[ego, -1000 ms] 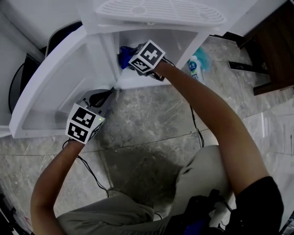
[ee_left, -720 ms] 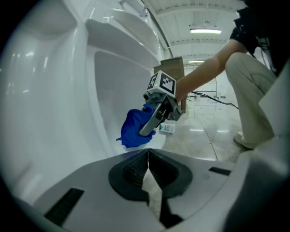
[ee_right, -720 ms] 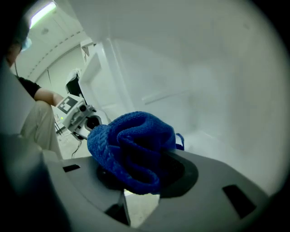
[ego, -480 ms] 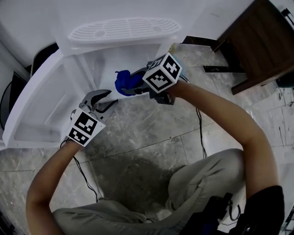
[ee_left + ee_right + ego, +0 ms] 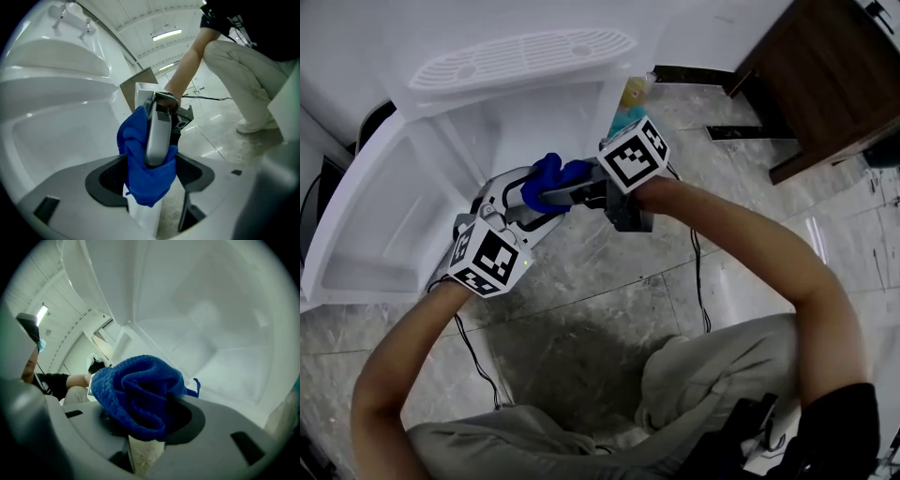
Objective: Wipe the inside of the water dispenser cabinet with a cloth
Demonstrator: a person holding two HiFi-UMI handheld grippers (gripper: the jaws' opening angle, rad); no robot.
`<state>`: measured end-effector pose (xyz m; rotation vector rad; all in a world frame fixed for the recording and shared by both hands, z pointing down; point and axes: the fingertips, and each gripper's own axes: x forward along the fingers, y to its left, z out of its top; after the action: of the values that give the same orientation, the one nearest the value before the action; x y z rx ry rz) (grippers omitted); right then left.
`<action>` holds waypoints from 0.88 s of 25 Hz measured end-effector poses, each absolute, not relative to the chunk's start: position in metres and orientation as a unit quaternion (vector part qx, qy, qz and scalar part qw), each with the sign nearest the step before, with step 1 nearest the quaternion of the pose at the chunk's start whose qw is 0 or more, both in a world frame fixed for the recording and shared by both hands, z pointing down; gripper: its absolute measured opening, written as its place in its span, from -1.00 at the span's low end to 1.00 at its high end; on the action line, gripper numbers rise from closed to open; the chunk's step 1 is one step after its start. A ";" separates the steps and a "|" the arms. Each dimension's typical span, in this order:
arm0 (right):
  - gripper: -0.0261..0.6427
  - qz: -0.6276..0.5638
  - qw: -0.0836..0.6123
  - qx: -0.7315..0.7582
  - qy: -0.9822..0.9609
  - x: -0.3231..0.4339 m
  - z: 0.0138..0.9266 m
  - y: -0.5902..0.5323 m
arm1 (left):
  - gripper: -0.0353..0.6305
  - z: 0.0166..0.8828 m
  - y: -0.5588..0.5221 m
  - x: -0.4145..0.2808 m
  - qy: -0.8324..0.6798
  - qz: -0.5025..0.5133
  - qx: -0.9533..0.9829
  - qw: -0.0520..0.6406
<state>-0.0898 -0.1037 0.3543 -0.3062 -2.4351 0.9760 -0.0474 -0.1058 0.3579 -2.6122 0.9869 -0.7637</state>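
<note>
Noted just outside the open mouth of the white plastic water dispenser cabinet (image 5: 525, 122), clear of the floor in front of it: soft blue knitted cloth (image 5: 548, 173), bunched into a wad; pinched through its middle by the right gripper (image 5: 546, 192), jaws narrow and clamped on the folds; flanked by the left gripper (image 5: 520, 202), jaws opening wide, with the cloth and the other claw's finger between them, pads pressing on neither; probably light, limp and compressible, not fragile, with enough nap to resist slipping; liable to unfold and trail if taken by one edge; best gripped through the thick of the bunch, several layers at once, leaving a pad of fabric proud of the jaw tips for wiping; no true long axis while wadded; bulk lying roughly along the right gripper's jaws, pointing from that gripper towards the cabinet's swung-open white door (image 5: 384, 216); one loose lobe hanging below the jaws.
</note>
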 end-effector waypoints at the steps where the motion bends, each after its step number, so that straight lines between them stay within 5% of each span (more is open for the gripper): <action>1: -0.52 0.365 0.247 -0.120 -0.890 -0.089 0.355 -0.101 | 0.01 0.358 -0.106 -0.045 0.335 -0.271 -0.892 0.134; 9: -0.52 0.355 0.243 -0.155 -0.889 -0.085 0.352 -0.096 | 0.00 0.359 -0.105 -0.026 0.297 -0.288 -0.898 0.149; 20: -0.40 0.369 0.233 -0.147 -0.888 -0.076 0.354 -0.103 | -0.29 0.359 -0.106 -0.024 0.292 -0.268 -0.911 0.111; 22: -0.24 0.377 0.226 -0.131 -0.889 -0.072 0.355 -0.114 | -0.43 0.359 -0.107 -0.031 0.303 -0.261 -0.911 0.100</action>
<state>-0.0717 -0.1136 0.3552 -0.3607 -2.4500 1.0408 -0.0310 -0.1067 0.3594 -2.6934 0.8971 -0.7727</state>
